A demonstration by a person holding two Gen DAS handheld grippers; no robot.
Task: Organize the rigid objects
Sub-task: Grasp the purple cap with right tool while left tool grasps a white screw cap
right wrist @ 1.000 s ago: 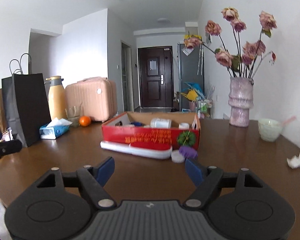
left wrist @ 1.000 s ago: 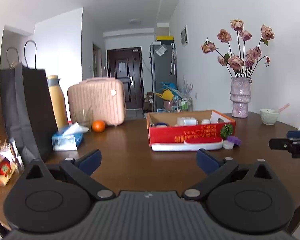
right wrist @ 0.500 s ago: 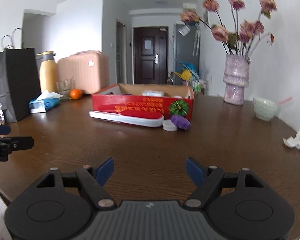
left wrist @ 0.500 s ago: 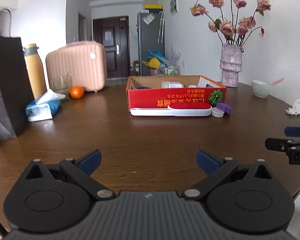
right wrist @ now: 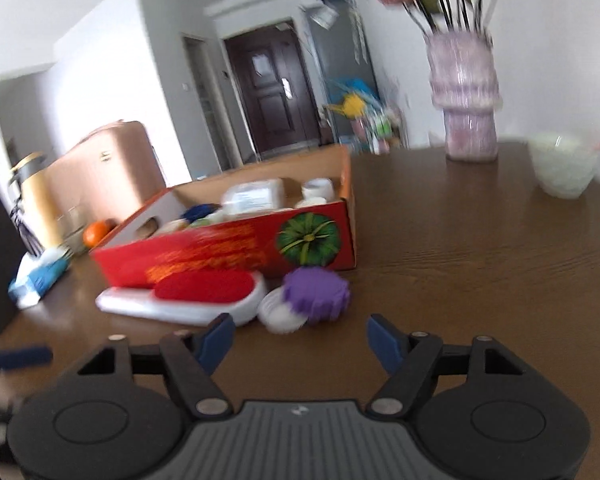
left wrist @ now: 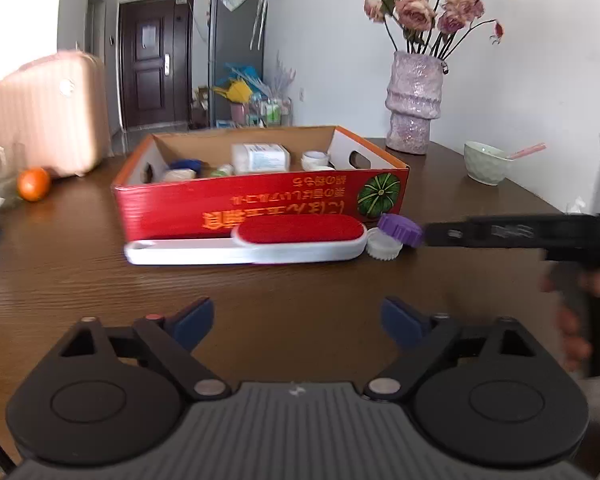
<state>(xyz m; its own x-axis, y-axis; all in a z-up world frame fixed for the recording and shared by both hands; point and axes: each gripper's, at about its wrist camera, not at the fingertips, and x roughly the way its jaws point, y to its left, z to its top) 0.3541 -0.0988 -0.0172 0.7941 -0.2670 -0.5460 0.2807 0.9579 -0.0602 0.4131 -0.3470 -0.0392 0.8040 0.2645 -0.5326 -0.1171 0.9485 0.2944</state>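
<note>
Red cardboard box (left wrist: 260, 204) sits mid-surface (left wrist: 80, 280), with a red-topped white brush (left wrist: 260, 242) and a purple cap (right wrist: 316, 290) lying just before it. Both the left tongs (left wrist: 296, 322) and right tongs (right wrist: 300, 340) have just been closing, yet gape with nothing between them.

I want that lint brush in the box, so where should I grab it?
Probably grip the lint brush by its narrow white handle at the left, jaws coming down from above across its width. It lies flat against the red box, which blocks the far side.
</note>
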